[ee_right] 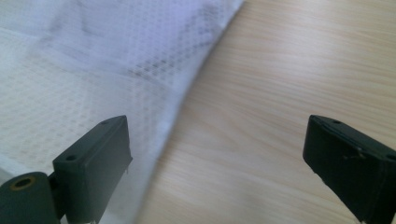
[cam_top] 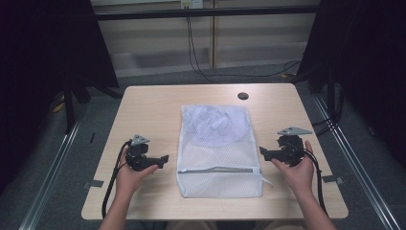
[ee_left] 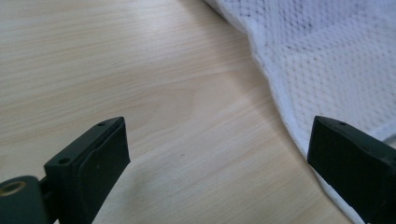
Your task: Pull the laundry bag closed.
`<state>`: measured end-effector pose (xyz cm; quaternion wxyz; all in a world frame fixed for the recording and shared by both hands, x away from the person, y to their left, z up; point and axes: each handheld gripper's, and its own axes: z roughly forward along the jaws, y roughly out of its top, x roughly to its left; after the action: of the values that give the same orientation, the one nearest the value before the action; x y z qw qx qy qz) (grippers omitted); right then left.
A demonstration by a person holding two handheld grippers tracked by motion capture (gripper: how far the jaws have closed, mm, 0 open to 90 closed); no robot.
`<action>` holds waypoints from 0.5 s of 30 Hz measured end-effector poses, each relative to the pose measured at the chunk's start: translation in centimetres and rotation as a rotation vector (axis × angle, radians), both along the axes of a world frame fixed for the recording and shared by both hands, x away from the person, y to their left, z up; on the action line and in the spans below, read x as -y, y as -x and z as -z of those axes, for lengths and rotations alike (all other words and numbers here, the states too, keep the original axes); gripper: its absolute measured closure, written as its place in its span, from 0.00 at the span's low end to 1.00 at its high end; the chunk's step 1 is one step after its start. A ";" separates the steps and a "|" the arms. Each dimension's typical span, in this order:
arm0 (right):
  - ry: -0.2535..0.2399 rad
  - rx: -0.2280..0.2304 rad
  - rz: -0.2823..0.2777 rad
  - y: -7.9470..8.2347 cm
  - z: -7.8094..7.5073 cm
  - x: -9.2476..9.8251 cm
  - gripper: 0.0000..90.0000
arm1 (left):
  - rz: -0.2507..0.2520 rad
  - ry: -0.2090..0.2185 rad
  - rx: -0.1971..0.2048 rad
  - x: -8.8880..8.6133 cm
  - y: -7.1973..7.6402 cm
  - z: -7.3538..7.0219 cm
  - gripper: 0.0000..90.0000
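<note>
A white mesh laundry bag (cam_top: 218, 148) lies flat in the middle of the wooden table (cam_top: 148, 105), zip across its near end, with a pale garment showing through its far half. My left gripper (cam_top: 165, 159) is held just left of the bag, jaws open and empty, pointing at the bag's left edge (ee_left: 327, 65). My right gripper (cam_top: 262, 152) is held just right of the bag, jaws also open and empty, over the bag's right edge (ee_right: 116, 70). Neither gripper touches the bag.
A small black round disc (cam_top: 243, 96) sits at the table's far edge. Cables hang down the wall behind the table (cam_top: 194, 43). Bare wood lies on both sides of the bag.
</note>
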<state>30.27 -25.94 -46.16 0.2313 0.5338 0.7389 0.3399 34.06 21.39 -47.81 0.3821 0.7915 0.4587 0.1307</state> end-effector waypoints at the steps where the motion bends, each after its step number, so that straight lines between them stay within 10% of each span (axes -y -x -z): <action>1: -0.019 -0.002 -0.010 0.0 -0.2 -0.3 0.08 | 0.000 0.000 0.000 0.0 0.0 0.0 0.06; 15: -0.066 0.001 -0.120 -0.2 -1.7 -4.1 0.10 | 0.036 0.014 -0.031 0.5 0.7 -0.2 0.07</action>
<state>30.50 -21.83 -44.48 0.1932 0.4956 0.7580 0.3776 33.36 20.90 -47.61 0.3827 0.7989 0.4512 0.1084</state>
